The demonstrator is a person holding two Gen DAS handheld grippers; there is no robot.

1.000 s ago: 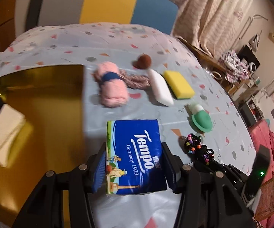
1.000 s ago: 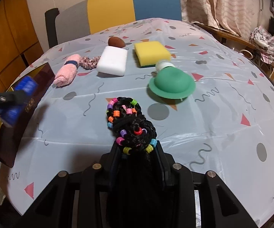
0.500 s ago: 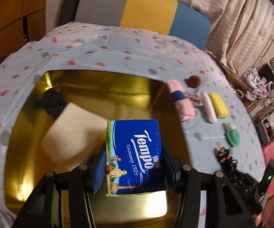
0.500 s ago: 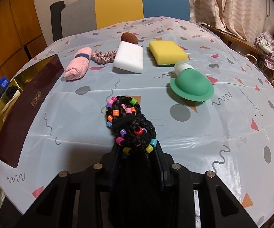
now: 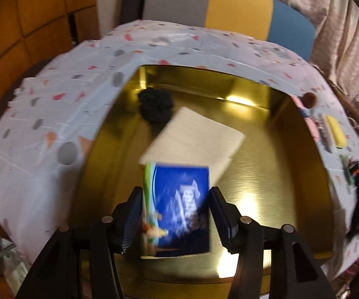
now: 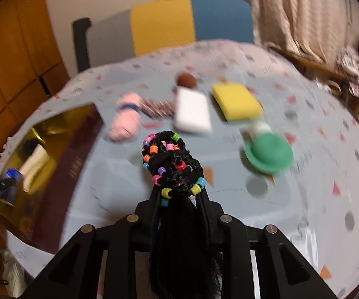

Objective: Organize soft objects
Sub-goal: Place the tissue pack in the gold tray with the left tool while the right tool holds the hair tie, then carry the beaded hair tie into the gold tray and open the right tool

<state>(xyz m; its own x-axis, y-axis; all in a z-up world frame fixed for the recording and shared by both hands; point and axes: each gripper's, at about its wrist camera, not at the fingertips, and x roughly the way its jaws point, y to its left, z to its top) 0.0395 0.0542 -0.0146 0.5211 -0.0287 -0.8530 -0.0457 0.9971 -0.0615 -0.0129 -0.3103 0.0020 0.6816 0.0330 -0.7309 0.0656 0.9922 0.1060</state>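
Note:
My left gripper (image 5: 177, 214) hangs over the gold box (image 5: 291, 174) with a blue Tempo tissue pack (image 5: 179, 209) between its pads. The pack is blurred and gaps show on both sides, so the pads stand apart from it. In the box lie a beige cloth (image 5: 194, 139) and a black scrunchie (image 5: 155, 104). My right gripper (image 6: 179, 194) is shut on a black beaded hair piece (image 6: 172, 164), held above the table (image 6: 304, 199).
On the table lie a pink rolled towel (image 6: 125, 117), a striped scrunchie (image 6: 158, 107), a white sponge (image 6: 191, 112), a yellow sponge (image 6: 236, 101), a brown puff (image 6: 186, 80) and a green brush (image 6: 267, 153). A chair (image 6: 179, 22) stands behind.
My left gripper has moved further over the box, and its pads have opened off the tissue pack, which now looks blurred. My right gripper has lifted the hair piece and moved forward.

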